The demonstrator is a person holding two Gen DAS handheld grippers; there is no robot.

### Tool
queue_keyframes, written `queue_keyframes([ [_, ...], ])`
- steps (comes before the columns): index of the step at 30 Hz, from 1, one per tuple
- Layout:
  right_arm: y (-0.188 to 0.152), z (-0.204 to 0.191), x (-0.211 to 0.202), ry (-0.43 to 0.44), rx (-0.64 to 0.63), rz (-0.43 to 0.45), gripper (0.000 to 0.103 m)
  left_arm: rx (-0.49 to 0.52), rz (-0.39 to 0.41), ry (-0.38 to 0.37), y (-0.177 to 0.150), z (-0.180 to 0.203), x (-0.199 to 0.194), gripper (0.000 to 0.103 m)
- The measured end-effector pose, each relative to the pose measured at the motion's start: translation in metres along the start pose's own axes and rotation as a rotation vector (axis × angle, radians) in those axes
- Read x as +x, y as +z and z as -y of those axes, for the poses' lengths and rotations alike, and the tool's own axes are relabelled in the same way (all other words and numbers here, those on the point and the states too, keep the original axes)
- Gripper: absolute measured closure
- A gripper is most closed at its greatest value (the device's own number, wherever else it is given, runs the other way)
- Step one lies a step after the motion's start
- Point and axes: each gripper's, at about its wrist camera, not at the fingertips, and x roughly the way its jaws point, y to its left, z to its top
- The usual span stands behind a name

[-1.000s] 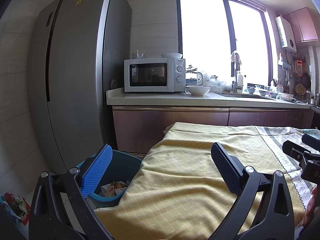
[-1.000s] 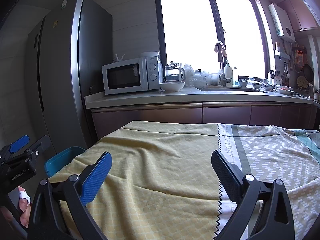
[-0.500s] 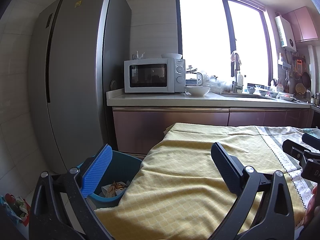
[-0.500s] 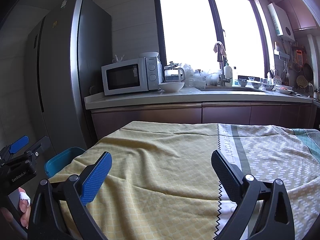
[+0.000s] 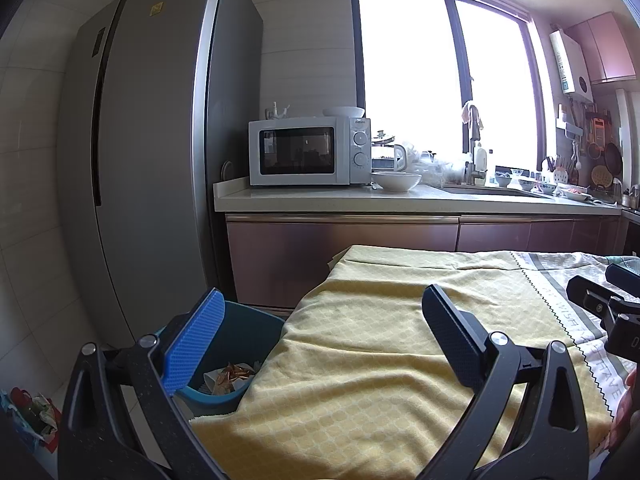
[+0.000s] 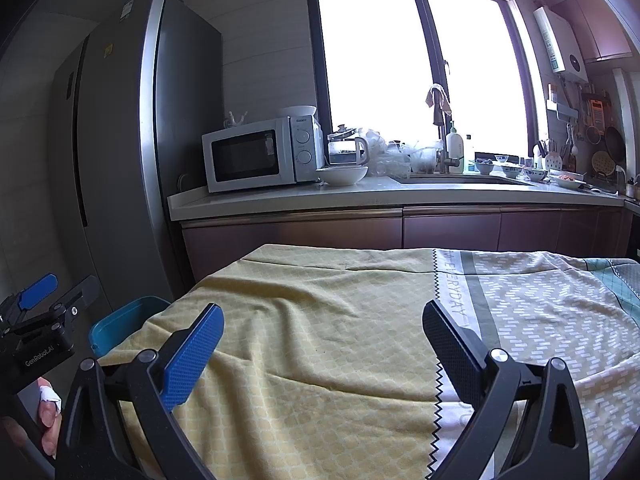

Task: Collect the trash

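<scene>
A blue trash bin [image 5: 248, 344] stands on the floor at the table's left end, with crumpled wrappers [image 5: 230, 376] inside it. In the right wrist view only the bin's rim [image 6: 120, 324] shows past the cloth. My left gripper [image 5: 322, 314] is open, hovering over the table's left corner beside the bin, nothing between its fingers. My right gripper [image 6: 322, 328] is open too, above the yellow tablecloth [image 6: 320, 320], holding nothing. Each gripper shows at the edge of the other's view.
A tall grey fridge [image 5: 152, 160] rises behind the bin. The counter [image 5: 400, 200] carries a microwave [image 5: 308, 152], a white bowl [image 5: 396, 181] and a sink area with dishes. A bag of items [image 5: 28, 416] lies on the floor at lower left.
</scene>
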Motion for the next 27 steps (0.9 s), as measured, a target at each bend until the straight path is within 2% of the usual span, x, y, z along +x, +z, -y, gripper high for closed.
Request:
queue_keyframes([
  [27, 0.0000, -0.0002, -0.0014, -0.003, 0.007, 0.005, 0.007, 0.004, -0.001, -0.003, 0.0003, 0.0004, -0.0001, 0.006],
])
